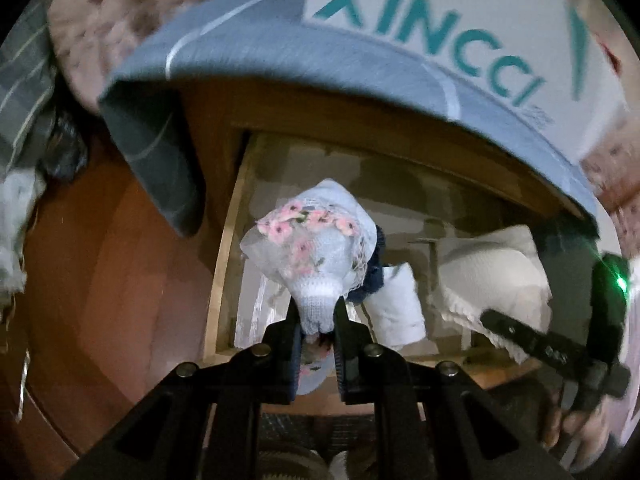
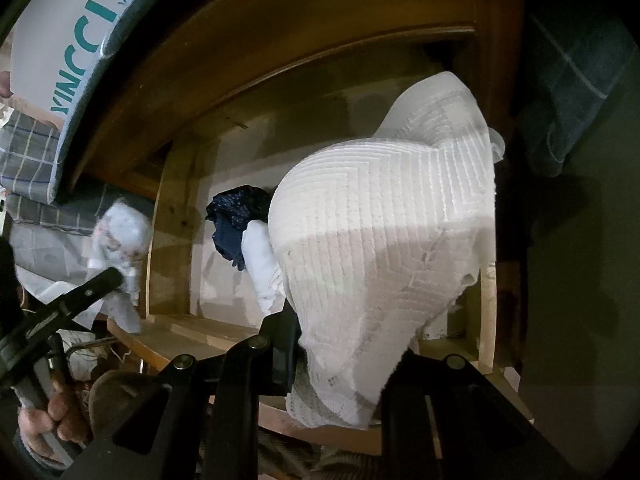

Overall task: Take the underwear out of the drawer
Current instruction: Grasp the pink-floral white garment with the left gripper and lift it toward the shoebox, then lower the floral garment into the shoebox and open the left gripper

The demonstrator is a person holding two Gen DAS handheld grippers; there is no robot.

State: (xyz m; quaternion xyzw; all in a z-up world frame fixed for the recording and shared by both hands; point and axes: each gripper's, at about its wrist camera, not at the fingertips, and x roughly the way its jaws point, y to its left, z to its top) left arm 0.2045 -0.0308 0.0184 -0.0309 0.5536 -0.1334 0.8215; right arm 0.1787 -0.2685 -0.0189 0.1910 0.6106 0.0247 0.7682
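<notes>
Jaws on both sides are pinching cloth right now, closed tight with fabric bunched between the pads. Left gripper (image 1: 317, 320) is clamping the pale blue underwear with pink flowers (image 1: 316, 240), and that piece is fanning away from the jaws toward twelve o'clock, its long axis running straight along the fingers, its far end hanging over the drawer (image 1: 228, 256). Right gripper (image 2: 340, 356) is gripping the white ribbed underwear (image 2: 384, 224), which is ballooning off toward one o'clock above the drawer's front rail (image 2: 188, 332).

Inside the drawer, a dark navy garment (image 2: 236, 220) and a folded white piece (image 2: 262, 264) are sitting at about ten o'clock from the right jaws, just beside the white ribbed piece. From the left wrist view the same pair are lying at two o'clock, touching the flowered piece's edge.

Judging by that, the flowered piece looks the freer of the two; the white one is hanging low over the front rail, so lifting straight up seems the safest way out. A mattress with teal lettering (image 1: 420, 28) is overhanging the drawer at twelve o'clock, limiting headroom.
</notes>
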